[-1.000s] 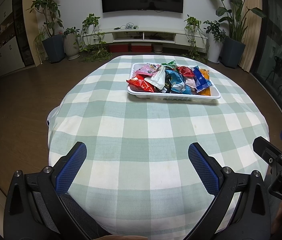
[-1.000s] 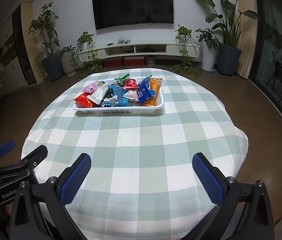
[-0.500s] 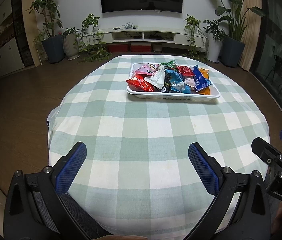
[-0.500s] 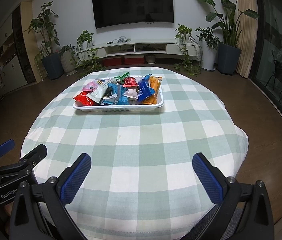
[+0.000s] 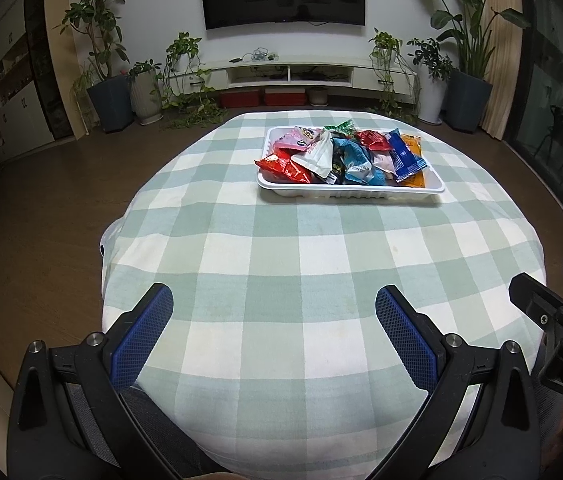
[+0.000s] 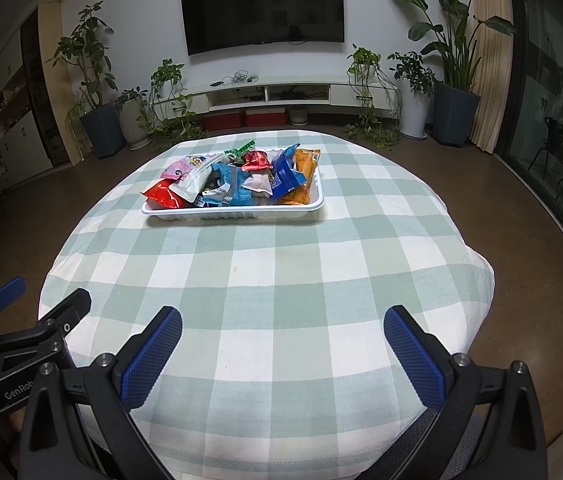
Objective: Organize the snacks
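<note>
– Where are the snacks (image 5: 345,156)?
– All heaped in the white tray (image 6: 233,213) at the table's far side, none loose on the cloth (image 5: 281,248).
– And our tools?
– We hold the left gripper (image 5: 273,320) and right gripper (image 6: 281,340) wide, empty, low at the near edge, well short of the tray.

Left hand-held gripper (image 5: 273,326) eased forward, snack tray (image 5: 349,194) slightly nearer

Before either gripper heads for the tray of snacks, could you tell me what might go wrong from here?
1. The packets are heaped and overlapping in the white tray; pulling the red packet at its corner may drag neighbours over the rim.
2. The tray looks light; a sideways tug might slide it on the checked tablecloth.
3. The left gripper and right gripper, both open, sit close together and could collide.
</note>
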The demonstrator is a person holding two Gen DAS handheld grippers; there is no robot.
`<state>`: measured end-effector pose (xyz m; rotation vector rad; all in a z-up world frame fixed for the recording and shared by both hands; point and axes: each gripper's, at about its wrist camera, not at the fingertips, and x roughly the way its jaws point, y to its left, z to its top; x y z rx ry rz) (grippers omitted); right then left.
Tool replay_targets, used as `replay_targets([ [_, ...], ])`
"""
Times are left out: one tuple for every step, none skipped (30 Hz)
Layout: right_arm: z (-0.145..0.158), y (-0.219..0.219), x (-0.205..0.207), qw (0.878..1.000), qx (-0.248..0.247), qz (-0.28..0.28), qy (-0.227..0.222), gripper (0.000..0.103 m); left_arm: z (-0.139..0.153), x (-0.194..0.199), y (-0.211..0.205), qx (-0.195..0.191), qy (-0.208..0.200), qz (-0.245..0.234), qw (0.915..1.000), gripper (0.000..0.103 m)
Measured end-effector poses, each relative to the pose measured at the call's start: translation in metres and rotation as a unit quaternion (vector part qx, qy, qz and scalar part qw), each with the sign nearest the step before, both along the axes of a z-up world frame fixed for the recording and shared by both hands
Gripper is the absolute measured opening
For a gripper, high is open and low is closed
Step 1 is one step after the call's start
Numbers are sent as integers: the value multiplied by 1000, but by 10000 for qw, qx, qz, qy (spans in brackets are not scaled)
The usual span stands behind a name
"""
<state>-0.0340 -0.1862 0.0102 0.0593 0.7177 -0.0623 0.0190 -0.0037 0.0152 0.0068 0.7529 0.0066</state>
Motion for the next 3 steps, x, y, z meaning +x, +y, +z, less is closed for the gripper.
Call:
replay_targets([
  [-2,0,-5,10000,2,-3,17,103,-1,-2,5,-11,5,16,10000,103],
  [-4,-1,-10,10000,8,-9,43,103,-1,-4,8,2,-4,31,10000,103],
  [-6,-2,-13,10000,13,-14,56,103,-1,-5,11,8,-10,40,10000,103],
])
